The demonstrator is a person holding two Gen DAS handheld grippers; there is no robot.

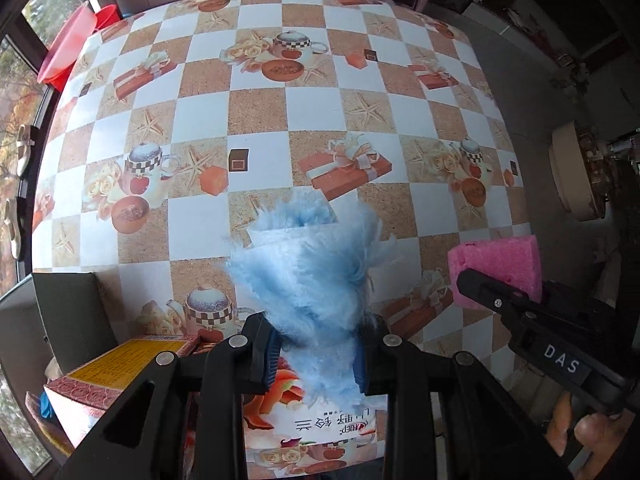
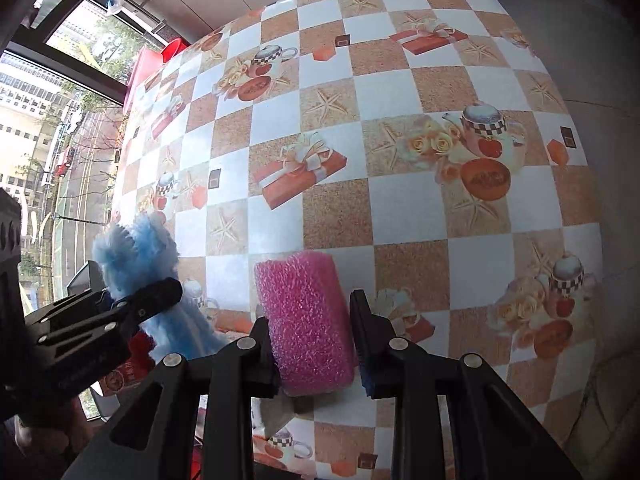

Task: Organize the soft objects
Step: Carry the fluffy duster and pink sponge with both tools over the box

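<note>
The desk (image 1: 256,120), covered in a checked cloth printed with teapots and gift boxes, fills both views below me and carries none of the soft things on its open part. At its near left corner I see a yellow-topped box (image 1: 120,372); whether it is open to take things I cannot tell from here.

I judge I am in the carry step: both soft things are picked up, clear of the desk, and not yet set down anywhere.

My left gripper (image 1: 316,360) has its fingers pinching the blue duster (image 1: 308,276), the fluffy head standing out ahead of them above the near edge of the desk. My right gripper (image 2: 316,344) has its fingers pinching the pink sponge (image 2: 304,320) by its long sides, just right of the duster.

Next I need a place to gather them. If it is the box, I would bring each over it in turn, lower, and spread the fingers only once the thing rests inside, keeping the two grippers from knocking together.
</note>
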